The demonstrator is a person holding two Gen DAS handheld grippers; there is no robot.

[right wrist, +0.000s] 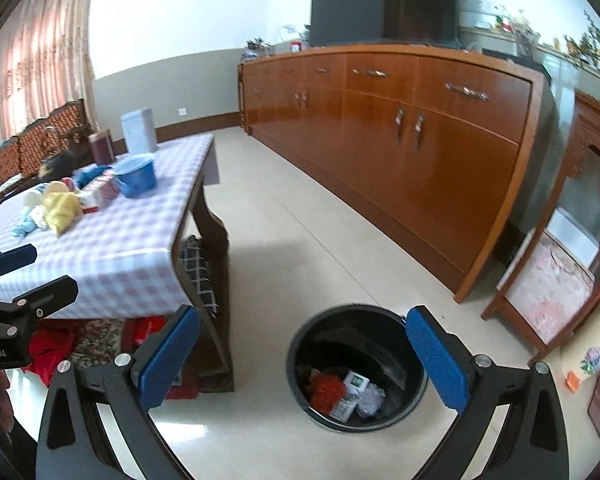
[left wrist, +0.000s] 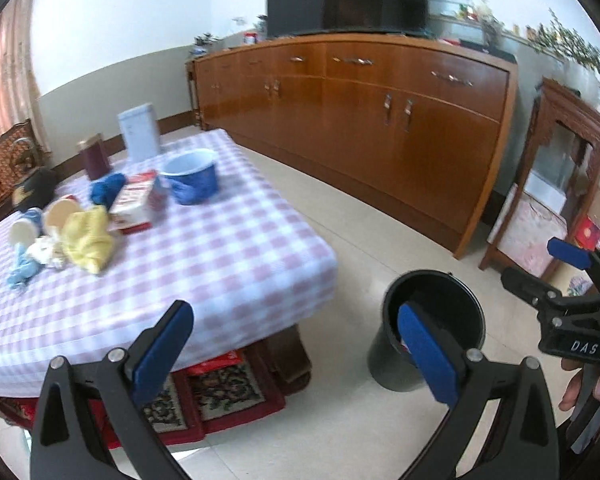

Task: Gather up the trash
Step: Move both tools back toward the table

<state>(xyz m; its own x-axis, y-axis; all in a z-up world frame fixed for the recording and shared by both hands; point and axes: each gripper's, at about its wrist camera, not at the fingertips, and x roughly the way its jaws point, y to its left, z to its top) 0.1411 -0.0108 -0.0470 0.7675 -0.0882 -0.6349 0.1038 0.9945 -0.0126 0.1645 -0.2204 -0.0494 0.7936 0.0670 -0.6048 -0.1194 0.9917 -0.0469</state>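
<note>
Right jaws: right gripper [right wrist: 304,360] spread wide, blue pads well apart, holding nothing, touching nothing.
Left jaws: left gripper [left wrist: 296,352] also spread wide, empty (both pads clear of the desk edge).
Bin vs right jaws: black trash bin [right wrist: 414,360] stands on the floor, seen between the right pads and nearer the right-hand one; its mouth faces the camera.
Bin contents: red crumpled piece [right wrist: 326,390], white-and-green carton [right wrist: 350,394], pale crumpled wad [right wrist: 371,398]; three things I can count, the rest too dark.
Bin vs left jaws: same bin [left wrist: 456,312] sits partly behind the left gripper's right-hand pad, beside the desk corner.
Desk: checked cloth desk [left wrist: 228,256] left of the bin; the remaining trash lies in a cluster at its far-left part, well apart from both jaws.
Cluster count: one yellow crumpled rag [left wrist: 88,240], two paper cups on their sides [left wrist: 44,224], one light-blue scrap [left wrist: 20,272], one red-and-white box [left wrist: 138,200], one dark-blue crumple [left wrist: 108,188]; a pale wad among them, blurred.
Other desk items: one blue bowl [left wrist: 192,178], one maroon tin [left wrist: 94,156], one pale square tin [left wrist: 140,132], all upright.
Other gripper in view: right one at the left view's right edge [left wrist: 580,288], a hand [left wrist: 588,384] under it.
Surround: wooden sideboard [right wrist: 400,128] behind, dark TV [right wrist: 384,0] on top.
</note>
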